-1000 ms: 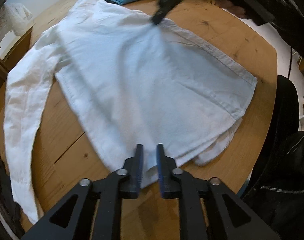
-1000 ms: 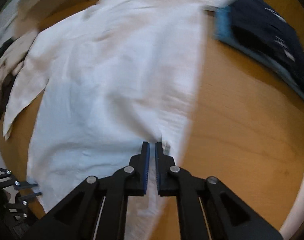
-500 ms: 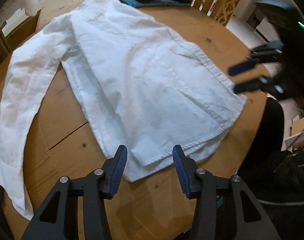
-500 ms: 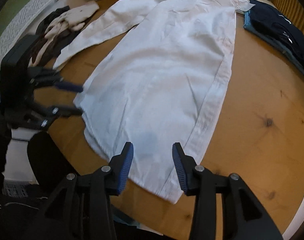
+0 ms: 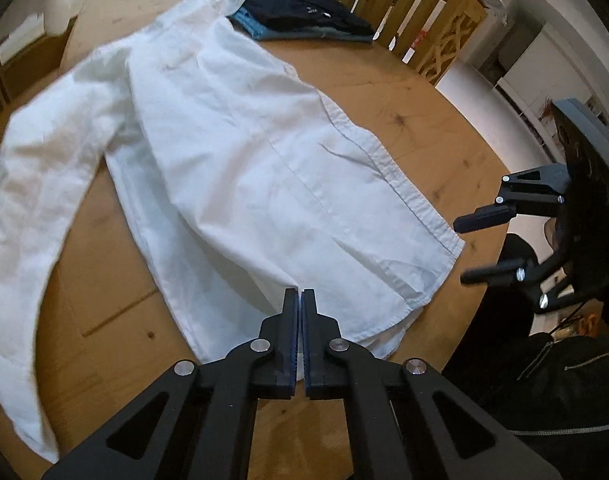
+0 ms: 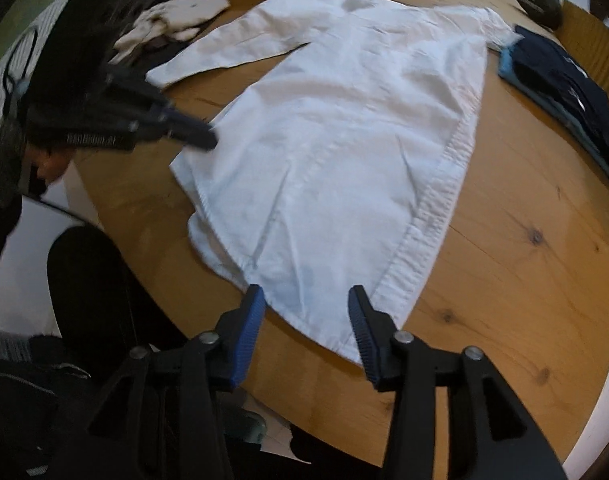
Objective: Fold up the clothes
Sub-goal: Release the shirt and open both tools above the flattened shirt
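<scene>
Left tongs (image 5: 298,300) have snapped shut on the hem of the white shirt (image 5: 240,160), wide half a second ago. Right tongs (image 6: 304,300) stay wide at the hem corner. Shirt lies on the desk (image 6: 524,240), one side folded in; next fold likely imminent.

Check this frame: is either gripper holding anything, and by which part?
The left gripper is shut on the white shirt at its bottom hem. The right gripper is open, holding nothing.
</scene>
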Demonstrator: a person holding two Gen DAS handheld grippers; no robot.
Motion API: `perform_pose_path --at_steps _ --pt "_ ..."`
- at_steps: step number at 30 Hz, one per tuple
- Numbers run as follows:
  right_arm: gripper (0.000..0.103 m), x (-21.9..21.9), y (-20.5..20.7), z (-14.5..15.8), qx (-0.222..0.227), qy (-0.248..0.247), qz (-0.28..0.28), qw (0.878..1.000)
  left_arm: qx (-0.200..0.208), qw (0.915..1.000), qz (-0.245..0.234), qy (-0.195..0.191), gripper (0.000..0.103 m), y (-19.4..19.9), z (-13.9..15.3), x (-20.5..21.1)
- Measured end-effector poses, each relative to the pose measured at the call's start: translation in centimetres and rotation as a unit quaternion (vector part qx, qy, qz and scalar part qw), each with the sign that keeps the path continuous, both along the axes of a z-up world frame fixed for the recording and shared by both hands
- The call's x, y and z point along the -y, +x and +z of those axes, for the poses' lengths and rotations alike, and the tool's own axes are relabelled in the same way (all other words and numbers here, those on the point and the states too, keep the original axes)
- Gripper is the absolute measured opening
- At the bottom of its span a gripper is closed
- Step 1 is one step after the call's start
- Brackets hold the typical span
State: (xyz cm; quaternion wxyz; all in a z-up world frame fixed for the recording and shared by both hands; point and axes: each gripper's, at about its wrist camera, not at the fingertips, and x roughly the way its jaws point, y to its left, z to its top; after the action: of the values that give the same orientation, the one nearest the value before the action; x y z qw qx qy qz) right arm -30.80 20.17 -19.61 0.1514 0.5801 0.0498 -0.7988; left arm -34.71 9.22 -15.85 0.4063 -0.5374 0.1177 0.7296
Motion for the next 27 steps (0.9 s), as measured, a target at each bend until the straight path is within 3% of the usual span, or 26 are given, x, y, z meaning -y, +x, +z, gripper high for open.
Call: perform_pose_path --at_steps 5,10,14,20,22,24,27 --pt "0.046 -0.1 0.6 -0.2 -0.009 0.018 0.003 1.0 0.014 0.9993 0.012 0.032 0.001 -0.4 1.5 0.2" --pt "0.046 -1.4 1.4 -0.9 0.004 0.032 -0.009 0.999 -0.012 0.9989 0.003 0.046 0.001 -0.9 3.9 -0.9" --pt "0.046 -2.2 1.4 -1.6 0.016 0.041 -0.019 0.999 -0.039 0.9988 0.001 0.03 0.001 -0.1 4.6 -0.9" --pt "0.046 -2.5 1.4 -2.7 0.042 0.044 -0.013 0.998 -0.017 0.9997 0.019 -0.007 0.002 0.5 1.7 1.9" --pt "0.046 -3.2 1.7 -2.2 0.042 0.03 -0.021 0.998 -0.003 0.9991 0.026 -0.035 0.004 0.1 -0.2 2.6" --pt "0.046 -4.5 2.0 -1.6 0.045 -0.001 -0.038 0.998 -0.001 0.9972 0.038 -0.065 0.013 -0.1 -1.6 3.3" --pt "0.046 -7.8 2.2 -0.7 0.044 -0.035 -0.093 0.994 -0.035 0.9964 0.03 -0.071 0.017 1.1 -0.9 3.3"
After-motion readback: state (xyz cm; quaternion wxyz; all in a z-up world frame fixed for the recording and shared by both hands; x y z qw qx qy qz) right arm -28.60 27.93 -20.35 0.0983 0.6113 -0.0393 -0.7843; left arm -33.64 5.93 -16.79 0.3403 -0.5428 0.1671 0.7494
